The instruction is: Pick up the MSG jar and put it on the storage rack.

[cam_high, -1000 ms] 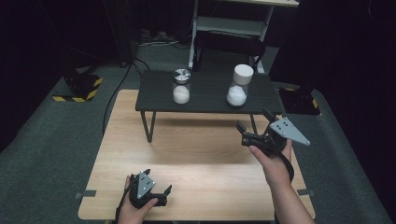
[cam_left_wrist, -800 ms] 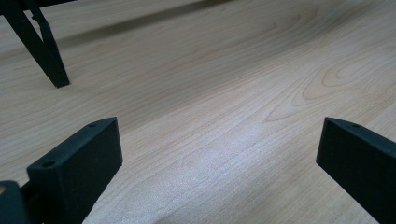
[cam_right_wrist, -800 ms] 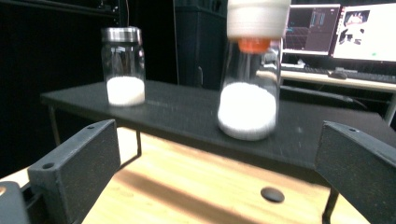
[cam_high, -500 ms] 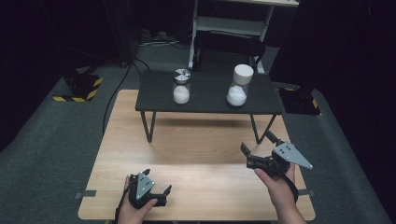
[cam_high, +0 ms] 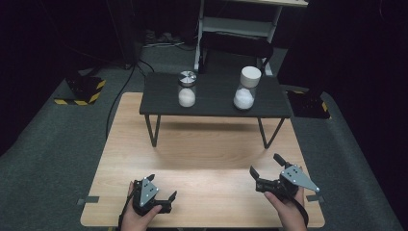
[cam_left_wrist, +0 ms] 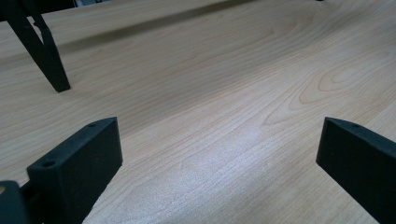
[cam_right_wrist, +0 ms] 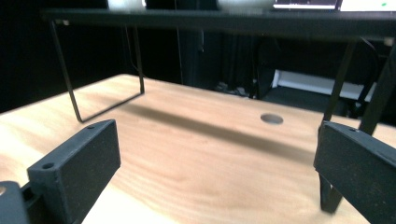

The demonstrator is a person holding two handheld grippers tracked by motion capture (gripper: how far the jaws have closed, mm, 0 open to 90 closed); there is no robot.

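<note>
Two clear jars with white powder stand on a low black shelf at the far end of the wooden table: one with a metal lid, one with a white lid. Near the front edge at the left, my left gripper is open, with bare wood between its jaws. At the front right, my right gripper is also open and holds nothing. It looks under the black shelf from low down.
The shelf stands on thin black legs. A round hole sits in the wood beneath the shelf. Grey carpet surrounds the table, with a yellow-black striped block at the far left and a white rack behind.
My right gripper has drawn back from beside the shelf toward the table's front right edge and sunk lower. The left gripper has stayed in place.
</note>
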